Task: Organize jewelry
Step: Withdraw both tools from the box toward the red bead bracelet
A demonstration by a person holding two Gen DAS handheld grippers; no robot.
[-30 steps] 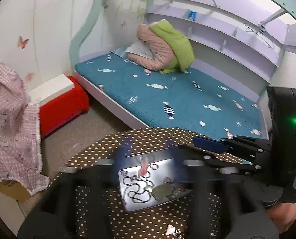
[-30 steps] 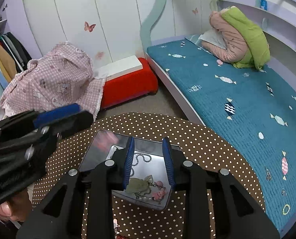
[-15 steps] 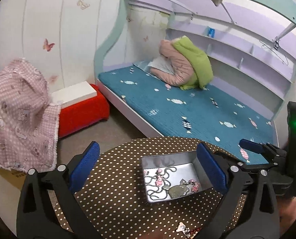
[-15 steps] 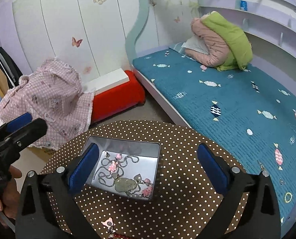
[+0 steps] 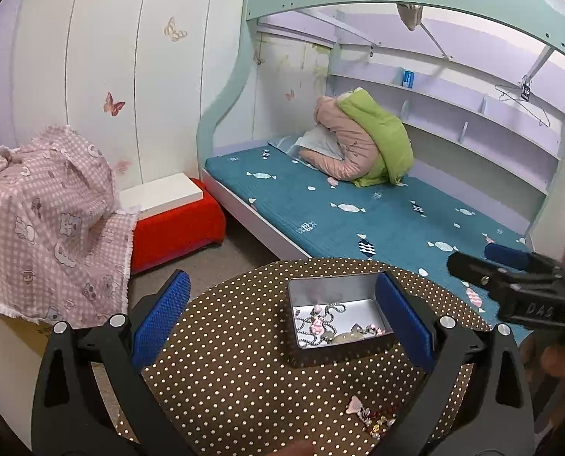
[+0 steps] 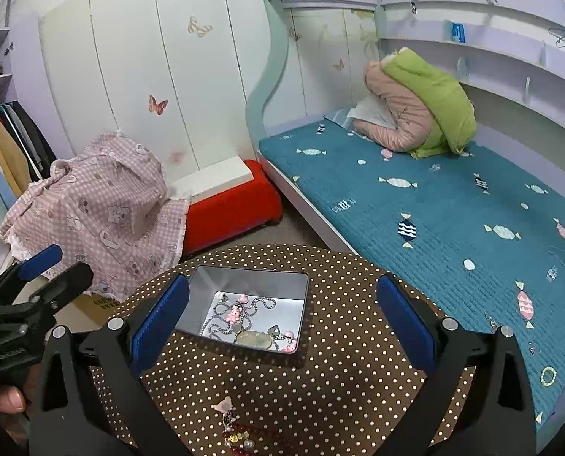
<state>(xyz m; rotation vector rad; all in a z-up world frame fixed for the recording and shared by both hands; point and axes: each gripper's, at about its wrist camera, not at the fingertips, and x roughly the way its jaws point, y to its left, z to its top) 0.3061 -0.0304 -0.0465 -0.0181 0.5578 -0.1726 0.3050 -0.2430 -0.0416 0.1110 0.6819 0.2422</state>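
A silver metal tin point(image 5: 294, 296) point(image 6: 202, 279) stands on a round brown polka-dot table point(image 5: 237, 380) point(image 6: 343, 372). It holds silver chains point(image 6: 221, 315), pink charms point(image 6: 234, 314) and a pale green pendant point(image 6: 255, 338). A pink charm with a red and pearl bead bracelet point(image 5: 373, 416) point(image 6: 240, 435) lies loose on the table in front of the tin. My left gripper point(image 5: 282, 326) is open and empty above the table, the tin between its fingers. My right gripper point(image 6: 282, 326) is open and empty, held above the tin; it also shows at the right of the left wrist view point(image 5: 510, 266).
A bed with a teal mattress point(image 5: 377, 212) and a pink and green bundle point(image 5: 362, 144) lies behind the table. A red stool with a white box point(image 5: 172, 209) and a pink checked cloth point(image 5: 43, 220) stand at the left. Shelves run along the back wall.
Both grippers opened wide and pulled back and up from the tin. A second ago they were shut low over it; the tin now looks smaller and farther away.
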